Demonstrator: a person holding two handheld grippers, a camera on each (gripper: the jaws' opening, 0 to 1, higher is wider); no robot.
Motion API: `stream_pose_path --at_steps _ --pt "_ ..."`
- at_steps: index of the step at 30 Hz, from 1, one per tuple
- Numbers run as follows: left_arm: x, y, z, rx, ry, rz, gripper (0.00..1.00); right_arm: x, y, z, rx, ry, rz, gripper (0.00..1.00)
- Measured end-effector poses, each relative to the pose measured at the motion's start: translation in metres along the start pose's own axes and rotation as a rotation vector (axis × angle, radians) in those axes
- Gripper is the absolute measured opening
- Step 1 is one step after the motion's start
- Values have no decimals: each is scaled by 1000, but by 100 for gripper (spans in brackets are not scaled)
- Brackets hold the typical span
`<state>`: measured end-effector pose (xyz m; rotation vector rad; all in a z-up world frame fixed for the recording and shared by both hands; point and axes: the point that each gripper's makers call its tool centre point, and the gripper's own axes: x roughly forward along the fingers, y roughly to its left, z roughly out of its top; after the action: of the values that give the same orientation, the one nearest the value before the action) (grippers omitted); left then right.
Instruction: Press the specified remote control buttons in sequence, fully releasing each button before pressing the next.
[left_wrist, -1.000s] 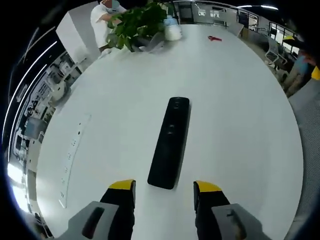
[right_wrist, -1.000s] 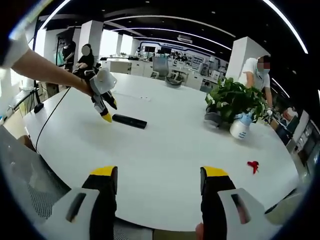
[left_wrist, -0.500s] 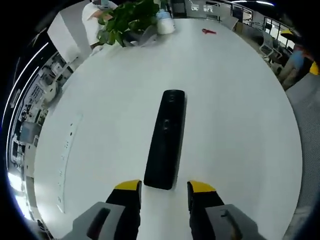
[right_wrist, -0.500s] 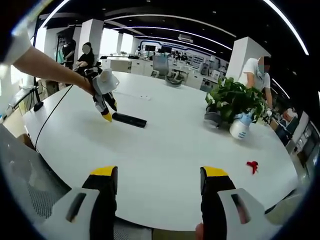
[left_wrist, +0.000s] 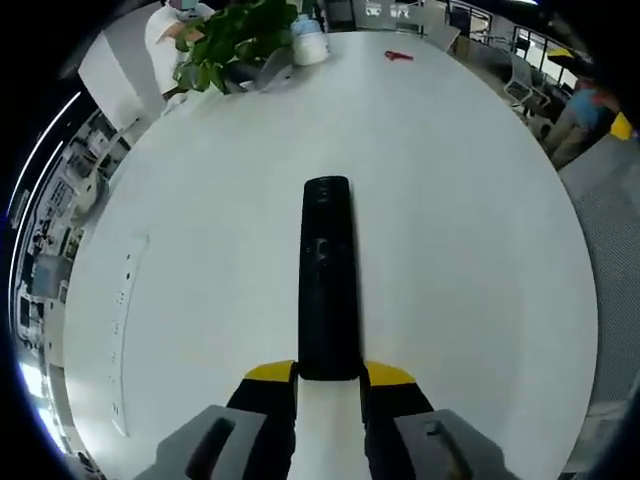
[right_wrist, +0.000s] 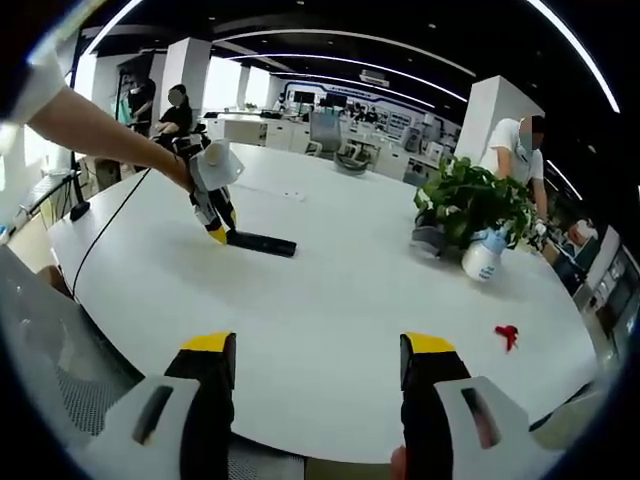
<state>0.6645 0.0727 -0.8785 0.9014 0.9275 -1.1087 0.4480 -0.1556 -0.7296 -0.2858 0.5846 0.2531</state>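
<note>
My left hand-held gripper (left_wrist: 329, 374) stood narrowly parted, straddling the near end of the long black plastic remote control (left_wrist: 327, 275), seemingly ungripped; rigid, light, probably slippery on the white tabletop (left_wrist: 460, 230), best held by its side edges. My right hand-held gripper (right_wrist: 318, 352) hung wide open, empty.

Black, white and yellow, with touches of green and red.
The remote control (left_wrist: 327, 280) is black on a plain white surface (left_wrist: 460, 230); both the left hand-held gripper (left_wrist: 329, 373) and the right hand-held gripper (right_wrist: 317, 350) have yellow-tipped, black and grey jaws; the potted plant (right_wrist: 470, 203) is green, the spray bottle (right_wrist: 481, 257) white, a small object (right_wrist: 507, 333) red.
</note>
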Motion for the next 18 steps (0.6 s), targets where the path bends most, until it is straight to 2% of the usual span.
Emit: stream_pose_path --at_steps 9,13,18 --pt "-1 0 0 -26 -5 31 21 0 2 2 -1 -8 10 67" --pt "-2 -2 1 -22 13 52 21 0 3 1 -8 -2 15 68" --pt "-3 -6 -1 -51 17 32 21 0 4 1 -16 0 19 67"
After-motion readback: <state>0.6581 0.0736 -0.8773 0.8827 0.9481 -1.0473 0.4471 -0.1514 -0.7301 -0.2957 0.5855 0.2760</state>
